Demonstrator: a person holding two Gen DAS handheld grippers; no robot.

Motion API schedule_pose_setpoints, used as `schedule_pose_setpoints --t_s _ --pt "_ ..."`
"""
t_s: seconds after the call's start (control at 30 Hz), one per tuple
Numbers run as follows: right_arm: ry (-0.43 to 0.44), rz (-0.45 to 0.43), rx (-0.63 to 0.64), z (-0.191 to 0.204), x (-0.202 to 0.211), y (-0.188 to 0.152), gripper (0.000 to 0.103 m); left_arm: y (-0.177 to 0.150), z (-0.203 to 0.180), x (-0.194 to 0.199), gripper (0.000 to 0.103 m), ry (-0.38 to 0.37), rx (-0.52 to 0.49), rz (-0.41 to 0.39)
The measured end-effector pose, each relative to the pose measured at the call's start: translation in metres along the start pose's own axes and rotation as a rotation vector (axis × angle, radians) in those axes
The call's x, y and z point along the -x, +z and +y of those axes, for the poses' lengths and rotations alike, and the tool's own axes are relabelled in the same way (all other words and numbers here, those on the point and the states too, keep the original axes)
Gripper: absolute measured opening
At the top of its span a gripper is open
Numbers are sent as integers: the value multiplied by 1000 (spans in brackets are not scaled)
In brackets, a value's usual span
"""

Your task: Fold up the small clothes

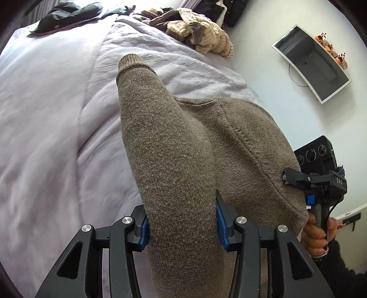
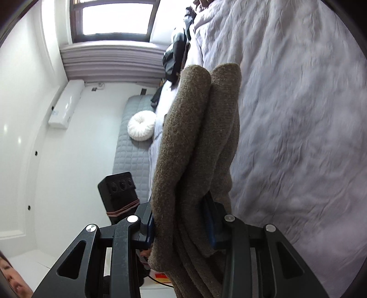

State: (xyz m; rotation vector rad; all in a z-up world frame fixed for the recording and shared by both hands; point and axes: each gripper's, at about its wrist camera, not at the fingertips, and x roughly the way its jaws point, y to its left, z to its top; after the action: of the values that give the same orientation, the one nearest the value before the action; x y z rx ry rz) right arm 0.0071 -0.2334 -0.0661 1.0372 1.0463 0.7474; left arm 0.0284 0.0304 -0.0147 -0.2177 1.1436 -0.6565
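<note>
A brown knitted sweater hangs lifted above the lilac bed. Its cuffed sleeve points away from me. My left gripper is shut on a thick roll of the knit, with the blue pads pressing both sides. At the right, my right gripper pinches the sweater's edge, with a hand on its handle. In the right wrist view, the right gripper is shut on several folded layers of the same sweater, which hides the pads' inner faces.
A heap of beige striped and brown clothes and a dark garment lie at the bed's far end. A white-framed mirror lies on the white floor. Beside the bed are a grey quilted mat and a round white cushion.
</note>
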Motion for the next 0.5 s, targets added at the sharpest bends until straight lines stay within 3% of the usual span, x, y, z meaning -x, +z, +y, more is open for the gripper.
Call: schedule_pose_setpoints --t_s 0.07,0.2,0.27,0.43,0.5 --pt "-99 1 6 -7 -10 -2 38 -16 13 -3 47 50 21 8" --pt "-409 -33 3 -16 -7 -4 40 -43 40 -9 48 212 94 12" --pt "-515 -51 52 -8 0 -9 40 -50 49 1 50 215 118 -32" --pt "-582 -97 156 25 8 -27 34 -51 44 25 51 360 74 -143" --pt "-591 -90 214 37 3 -32 32 -51 39 31 51 357 63 -164"
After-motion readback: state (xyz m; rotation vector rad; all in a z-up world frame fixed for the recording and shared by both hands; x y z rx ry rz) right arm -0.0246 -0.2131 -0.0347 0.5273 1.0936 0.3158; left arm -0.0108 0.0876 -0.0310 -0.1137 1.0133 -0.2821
